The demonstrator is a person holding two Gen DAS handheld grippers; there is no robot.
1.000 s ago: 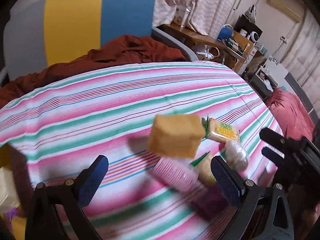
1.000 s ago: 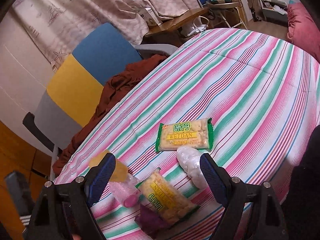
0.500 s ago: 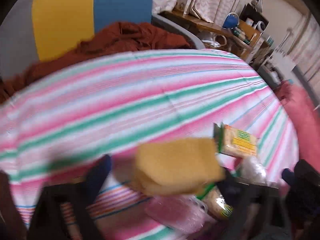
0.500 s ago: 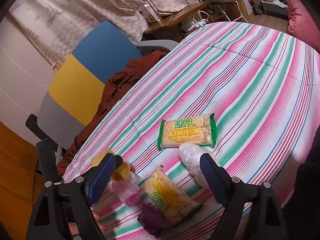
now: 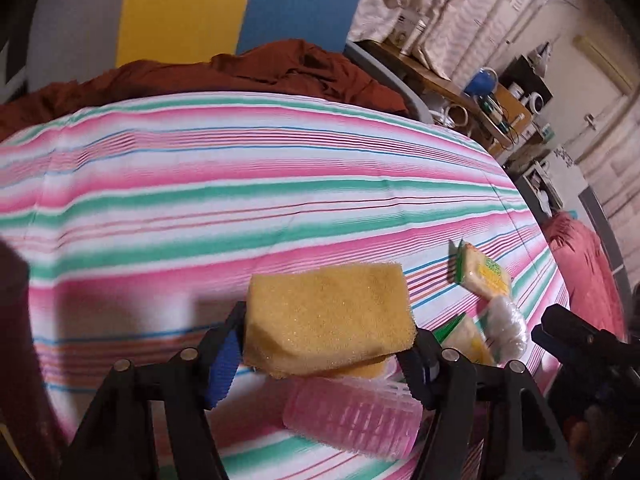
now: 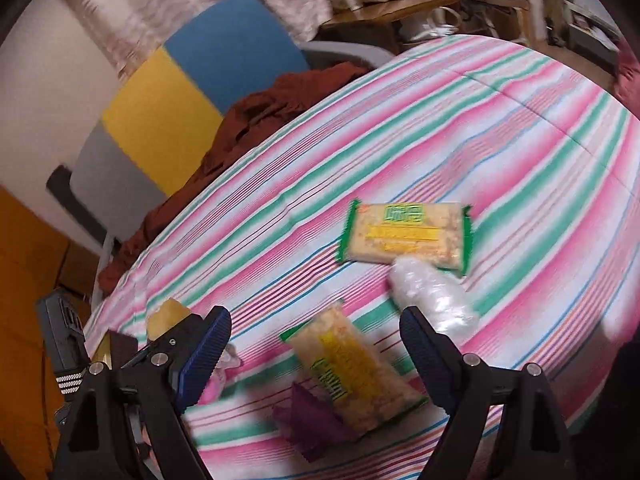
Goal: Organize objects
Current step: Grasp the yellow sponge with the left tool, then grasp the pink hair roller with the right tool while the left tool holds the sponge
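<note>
Sponge (image 5: 328, 316) is the thing being tidied right now. It is yellow and squashy, and the left gripper (image 5: 324, 354) has it clenched between its two blue pads, one pad on each short end. The sponge is up off the striped tablecloth (image 5: 240, 184), hanging over the near edge of the table. Holding it by the ends looks like a good way to keep a soft thing from slipping out.

Right under the sponge lies a pink bottle (image 5: 352, 424) on its side, also by the near edge. It may roll, so the sponge should not bump it.

The right gripper (image 6: 316, 340) has its jaws wide apart and nothing pinched between them. It hangs above a snack packet (image 6: 352, 368) that lies slanted on the cloth, with a purple wrapper (image 6: 312, 420) touching its near end. I think this hand is getting ready to pick that packet up.

A second snack packet (image 6: 404, 236) lies flat, farther in toward the middle of the table. A crinkly clear bag (image 6: 432, 296) touches its near edge. All these things sit close together near the front of the table, maybe so both hands can reach them easily.

Most of the cloth is bare toward the far edge, where a brown cloth (image 5: 224, 72) is piled on a chair (image 5: 184, 4).
</note>
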